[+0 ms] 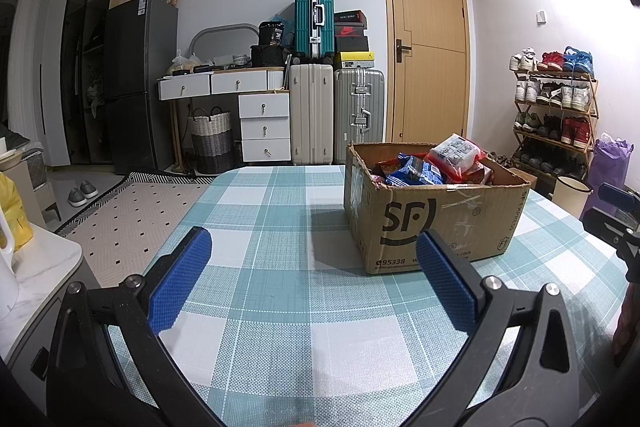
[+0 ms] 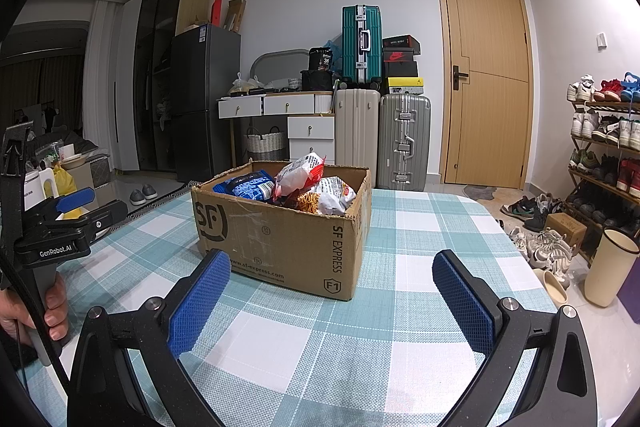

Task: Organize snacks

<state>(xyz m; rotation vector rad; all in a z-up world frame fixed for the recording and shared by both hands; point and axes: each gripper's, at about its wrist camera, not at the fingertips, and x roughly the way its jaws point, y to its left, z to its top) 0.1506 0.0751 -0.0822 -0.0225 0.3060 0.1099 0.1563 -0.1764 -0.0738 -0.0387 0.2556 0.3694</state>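
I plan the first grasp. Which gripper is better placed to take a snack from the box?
Probably the right gripper: the cardboard box and its snack packets sit almost straight ahead of it. For the left gripper the box lies off to its right. Both are open.

Left gripper (image 1: 314, 247): jaws spread wide, blue pads (image 1: 180, 283) apart, nothing between, held low above worktop (image 1: 280, 347). Right gripper (image 2: 332, 267): jaws likewise wide, empty, level, pointing forward. Person's hand (image 2: 36, 311) wraps left gripper's handle, fingers curled round grip.
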